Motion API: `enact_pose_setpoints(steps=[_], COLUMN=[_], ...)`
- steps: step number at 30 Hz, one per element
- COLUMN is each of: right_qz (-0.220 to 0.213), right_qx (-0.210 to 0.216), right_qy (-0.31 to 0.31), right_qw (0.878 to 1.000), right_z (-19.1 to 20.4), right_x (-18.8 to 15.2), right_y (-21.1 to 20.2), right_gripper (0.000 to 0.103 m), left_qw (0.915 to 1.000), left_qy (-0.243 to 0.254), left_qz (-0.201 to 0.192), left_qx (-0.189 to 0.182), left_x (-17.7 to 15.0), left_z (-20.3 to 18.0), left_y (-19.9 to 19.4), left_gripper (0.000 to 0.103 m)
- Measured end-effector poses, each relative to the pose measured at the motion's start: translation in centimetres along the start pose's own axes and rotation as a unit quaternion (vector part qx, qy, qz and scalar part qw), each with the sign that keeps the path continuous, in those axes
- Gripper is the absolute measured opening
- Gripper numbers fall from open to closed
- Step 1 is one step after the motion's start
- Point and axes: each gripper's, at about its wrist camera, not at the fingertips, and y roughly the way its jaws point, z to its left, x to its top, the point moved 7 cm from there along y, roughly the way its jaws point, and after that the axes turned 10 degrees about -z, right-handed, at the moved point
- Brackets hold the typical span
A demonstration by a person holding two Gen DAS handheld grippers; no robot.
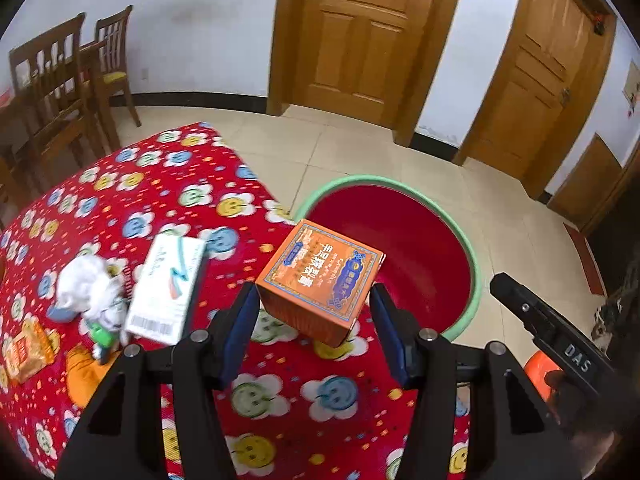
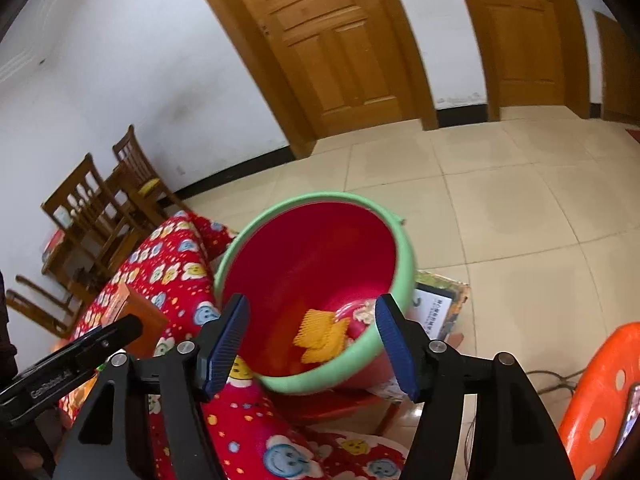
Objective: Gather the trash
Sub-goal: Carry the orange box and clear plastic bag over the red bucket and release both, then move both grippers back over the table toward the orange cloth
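Orange box sits clamped between your left gripper's pads, over the cloth's edge beside the bucket. Your right gripper hangs open and empty above the bucket.

walls white | floor beige tile | two wooden doors | wooden chairs left

left tool pitched down, jaws half apart, right tool jaws spread
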Motion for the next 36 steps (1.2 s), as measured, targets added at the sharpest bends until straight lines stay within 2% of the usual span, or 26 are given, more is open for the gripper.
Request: enact_pose_setpoints(steps=[10,15,18,25,36], right_qz=[0.006,0.008,0.01,0.012,0.014], right_qx=[-0.033,-0.038,-0.04,-0.036,-0.025], right_qy=[0.035,0.045,0.049,0.049,0.047], right_qw=[0.999,0.998,0.998,0.998,0.998], right_z=[-3.7,-4.4,-4.6,-4.4,-3.6], right_x=[-0.6,-0.7,-0.9,-1.1,-1.3], right_y=[-0.2,-0.2,-0.2,-0.5,-1.2], right_gripper=[0.068,0.068,0.069,0.069,0.069], left_qw=[0.9994,0.9988,0.9989,0.999,0.9996], left_qy=[0.026,0.037,0.037,0.036,0.02], left_qz=[0.02,0.028,0.029,0.025,0.01], left_qx=[-0.015,-0.013,-0.004,0.013,0.018], left_x=[-0.3,-0.3,-0.3,-0.2,-0.5], left_z=[-3.2,-4.0,-4.0,-3.4,-2.0], left_y=[3.9,5.5,6.0,5.5,2.2], left_gripper=[0.057,0.058,0.061,0.069,0.07])
